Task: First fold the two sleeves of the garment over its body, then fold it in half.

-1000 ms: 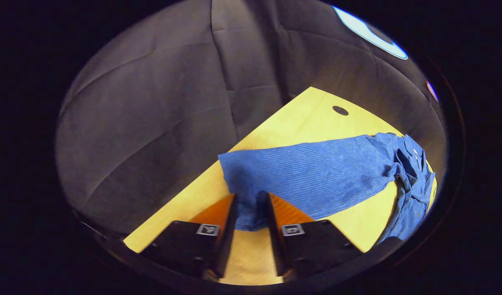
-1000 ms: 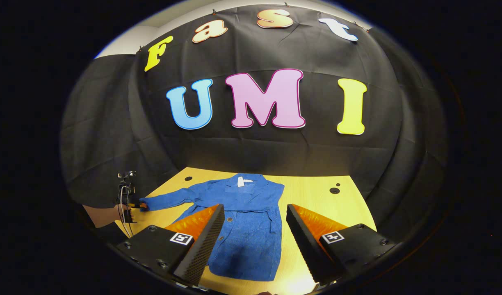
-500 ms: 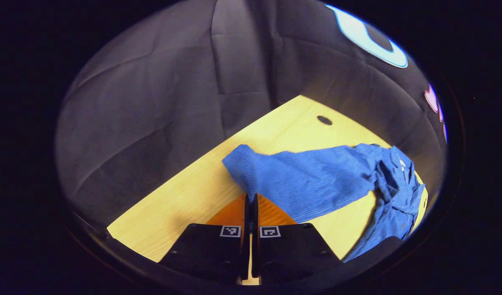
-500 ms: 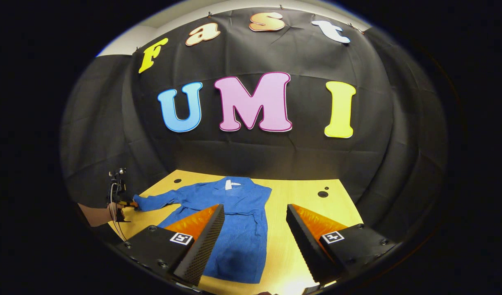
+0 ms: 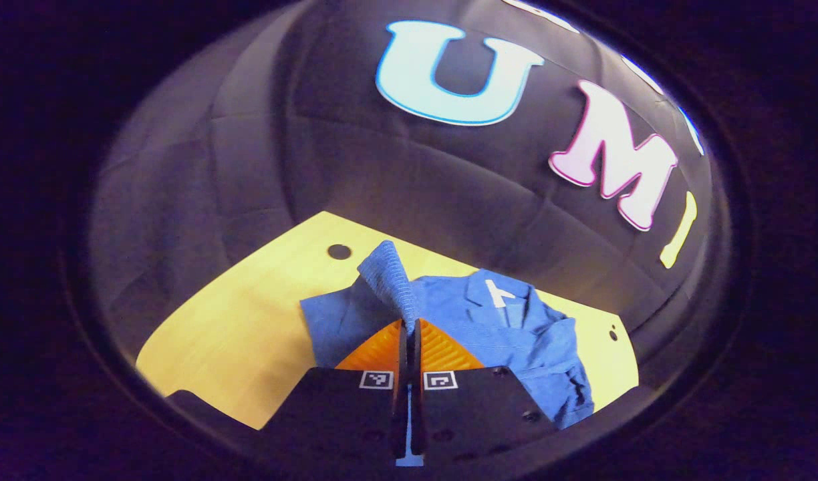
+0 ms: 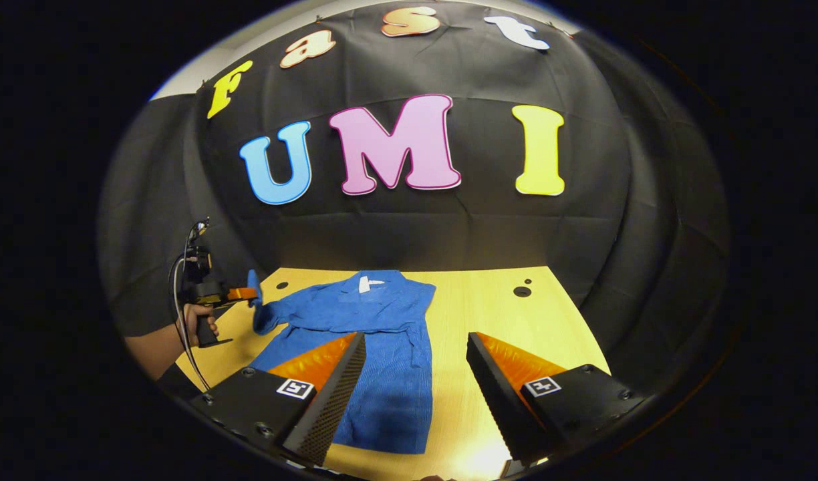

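Left claw (image 5: 410, 327), fingers pressed together and pinching the cuff of the sleeve (image 5: 390, 277), which rose above the claw's tips. The blue garment (image 5: 509, 327) lay on the bench (image 5: 235, 321) just ahead of this claw, its collar toward the booth wall. In the right gripper view, the left claw (image 6: 247, 292) was held by a hand (image 6: 198, 324) and carried the sleeve (image 6: 275, 312) clear of the bench (image 6: 516, 321). Right claw (image 6: 416, 347), fingers spread wide and holding nothing, hovered above the garment (image 6: 382, 361), whose hem lay between and below its fingers.
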Motion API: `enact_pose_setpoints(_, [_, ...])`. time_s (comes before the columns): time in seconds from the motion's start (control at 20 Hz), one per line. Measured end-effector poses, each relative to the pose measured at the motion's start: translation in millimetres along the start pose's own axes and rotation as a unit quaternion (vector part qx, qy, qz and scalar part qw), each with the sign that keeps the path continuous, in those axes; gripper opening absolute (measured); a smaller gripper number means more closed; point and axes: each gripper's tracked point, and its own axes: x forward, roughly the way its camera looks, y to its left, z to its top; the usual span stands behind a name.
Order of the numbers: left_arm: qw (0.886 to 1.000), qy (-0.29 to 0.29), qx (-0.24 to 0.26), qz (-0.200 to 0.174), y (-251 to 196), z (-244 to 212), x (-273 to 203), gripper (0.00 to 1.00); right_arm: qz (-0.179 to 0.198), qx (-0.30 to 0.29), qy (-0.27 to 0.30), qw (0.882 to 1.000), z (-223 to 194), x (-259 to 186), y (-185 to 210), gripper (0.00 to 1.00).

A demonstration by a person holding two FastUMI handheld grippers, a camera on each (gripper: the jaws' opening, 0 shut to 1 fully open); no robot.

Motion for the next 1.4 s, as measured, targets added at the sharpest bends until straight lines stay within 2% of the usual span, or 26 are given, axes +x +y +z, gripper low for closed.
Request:
enact_pose_setpoints(0.2, [0.994,0.018,0.031,-0.102,-124,-13,15,0.0,-0.023,0.018,-0.007,1.0,-1,0,-20,0.98])
enact_pose_setpoints(0.35, [0.988,0.02,0.062,-0.138,-193,-24,32,0.0,-0.038,0.037,-0.005,0.999,-6,-4,-39,0.98])
enact_pose_setpoints(0.5, [0.982,0.018,0.069,-0.177,-252,-35,48,0.04,-0.059,0.004,-0.015,0.998,-7,-10,-56,0.98])
enact_pose_setpoints(0.55, [0.979,0.017,0.072,-0.19,-268,-36,50,0.14,-0.063,-0.009,-0.019,0.998,-8,-13,-58,0.98])
enact_pose_setpoints(0.7, [0.976,0.009,0.103,-0.193,-287,-42,52,0.87,-0.058,-0.012,-0.008,0.998,-22,-15,-59,0.97])
enact_pose_setpoints(0.85, [0.974,-0.004,0.129,-0.189,-281,-44,32,0.85,-0.045,-0.003,0.016,0.999,-44,-11,-49,0.97])
enact_pose_setpoints(1.0, [0.977,-0.005,0.107,-0.184,-252,-50,-14,0.85,-0.034,-0.007,0.042,0.999,-68,-5,-40,0.98])
enact_pose_setpoints(1.1, [0.981,0.009,0.095,-0.167,-215,-63,-47,0.84,-0.026,-0.005,0.059,0.998,-85,-2,-35,0.98])
enact_pose_setpoints(1.3, [0.991,0.051,0.094,-0.078,-108,-101,-107,0.85,-0.017,0.005,0.118,0.993,-130,5,-21,0.98])
enact_pose_setpoints(1.4, [0.991,0.089,0.095,-0.032,-45,-131,-132,0.85,-0.014,-0.004,0.16,0.987,-157,5,-16,0.98])
